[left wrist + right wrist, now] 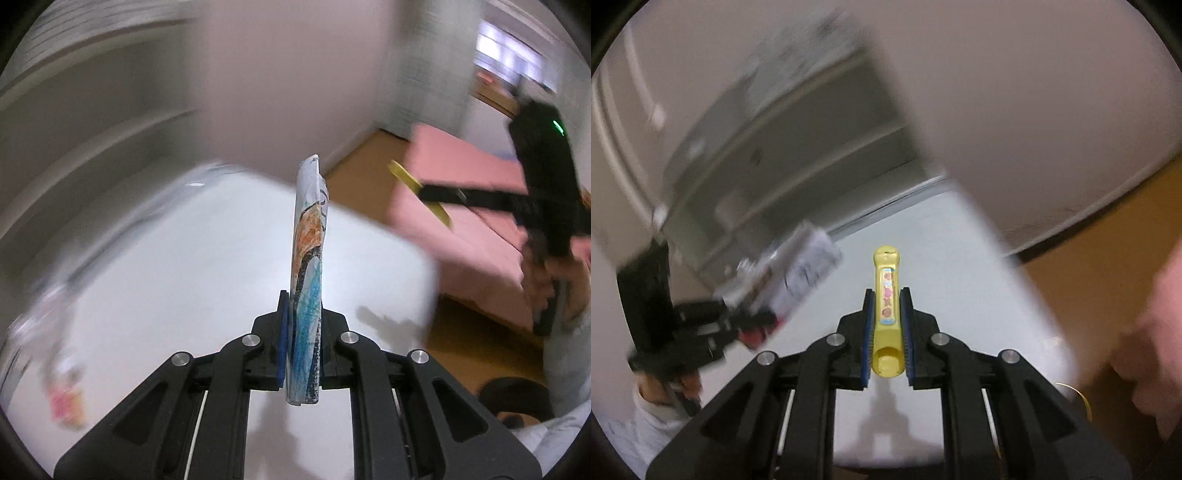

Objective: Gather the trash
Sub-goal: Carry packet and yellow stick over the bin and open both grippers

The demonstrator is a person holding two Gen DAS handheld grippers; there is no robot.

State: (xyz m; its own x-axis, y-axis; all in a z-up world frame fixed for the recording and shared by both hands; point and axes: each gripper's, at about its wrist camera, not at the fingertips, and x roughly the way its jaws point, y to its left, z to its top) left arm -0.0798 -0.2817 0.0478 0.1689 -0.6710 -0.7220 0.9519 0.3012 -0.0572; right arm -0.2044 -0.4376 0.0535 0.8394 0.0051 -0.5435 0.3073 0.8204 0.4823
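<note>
My left gripper (301,314) is shut on a folded paper with a crayon drawing (308,266), orange, black and blue, held upright above the white table (166,277). My right gripper (887,306) is shut on a yellow tube-shaped wrapper with pink pictures (886,295), held above the same white table (960,277). In the left wrist view the right gripper (424,192) shows at the right with the yellow wrapper (406,177) sticking out. In the right wrist view the left gripper (753,314) shows at the left with the paper (801,273).
Blurred red and yellow litter (66,402) lies at the table's left edge. A pink bed (461,221) stands at the right over a wooden floor (480,350). A pale wall (1034,110) rises behind the table. A dark round object (517,398) sits low right.
</note>
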